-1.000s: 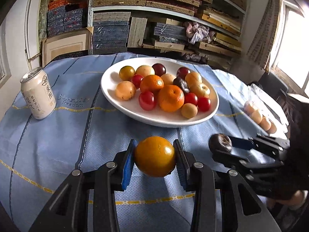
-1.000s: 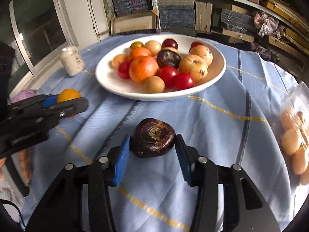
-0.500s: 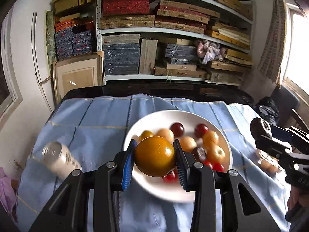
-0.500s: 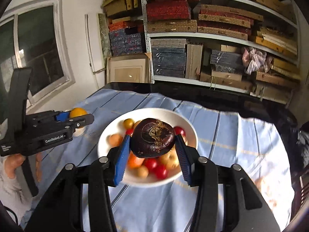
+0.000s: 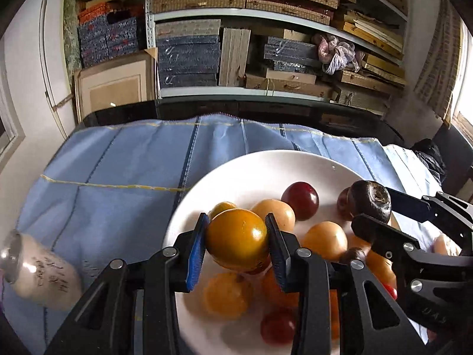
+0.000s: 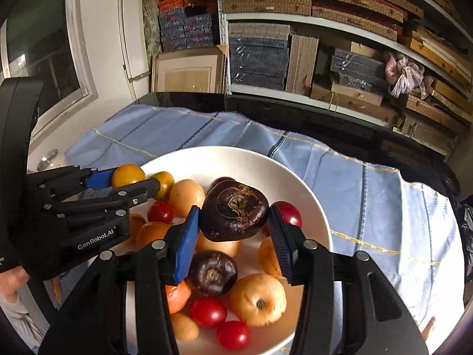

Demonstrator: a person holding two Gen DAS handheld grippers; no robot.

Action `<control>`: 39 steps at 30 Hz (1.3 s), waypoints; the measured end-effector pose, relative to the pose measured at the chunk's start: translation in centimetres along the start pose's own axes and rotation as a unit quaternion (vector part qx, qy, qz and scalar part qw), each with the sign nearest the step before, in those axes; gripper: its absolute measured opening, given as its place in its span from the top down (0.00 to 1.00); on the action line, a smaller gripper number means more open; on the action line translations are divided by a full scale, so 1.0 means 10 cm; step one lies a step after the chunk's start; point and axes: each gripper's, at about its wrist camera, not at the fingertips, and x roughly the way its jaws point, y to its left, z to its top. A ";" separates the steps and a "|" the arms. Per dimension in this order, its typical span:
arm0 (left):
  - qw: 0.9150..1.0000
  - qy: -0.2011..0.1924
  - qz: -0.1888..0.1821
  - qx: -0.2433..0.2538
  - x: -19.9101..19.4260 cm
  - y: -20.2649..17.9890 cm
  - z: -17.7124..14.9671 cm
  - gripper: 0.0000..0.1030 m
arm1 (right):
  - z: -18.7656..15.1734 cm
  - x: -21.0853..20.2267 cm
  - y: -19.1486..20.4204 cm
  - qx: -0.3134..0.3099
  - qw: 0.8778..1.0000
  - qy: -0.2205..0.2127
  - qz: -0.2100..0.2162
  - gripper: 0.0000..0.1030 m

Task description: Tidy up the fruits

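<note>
My left gripper is shut on an orange-yellow fruit and hangs over the left side of the white plate. Over the plate's middle, my right gripper is shut on a dark purple mangosteen. The plate holds several fruits: orange, red, tan and dark ones. In the left wrist view the right gripper comes in from the right with the mangosteen. The right wrist view has the left gripper at the left with its fruit.
A pale drink can stands on the blue cloth left of the plate. The cloth's far half is bare up to the black table edge. Shelves stacked with boxes fill the wall behind. A hand holds the left gripper.
Both grippers have carried their fruits forward from the near cloth to above the plate. The plate now fills the lower part of both views, and the can has slid to the lower left.
</note>
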 end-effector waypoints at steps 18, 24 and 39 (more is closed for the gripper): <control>0.998 -0.038 0.038 0.020 -0.03 0.00 0.02 0.42 | 0.00 0.09 -0.03 0.002 1.000 -0.007 0.007 0.53; 0.995 -0.068 0.056 0.041 -0.31 -0.11 -0.02 0.42 | -0.01 -0.15 -0.04 0.014 1.000 -0.019 0.013 0.53; 0.989 -0.133 0.056 0.037 -1.42 -0.33 -0.57 0.13 | -0.63 -1.25 0.07 0.056 0.995 -0.064 0.046 0.32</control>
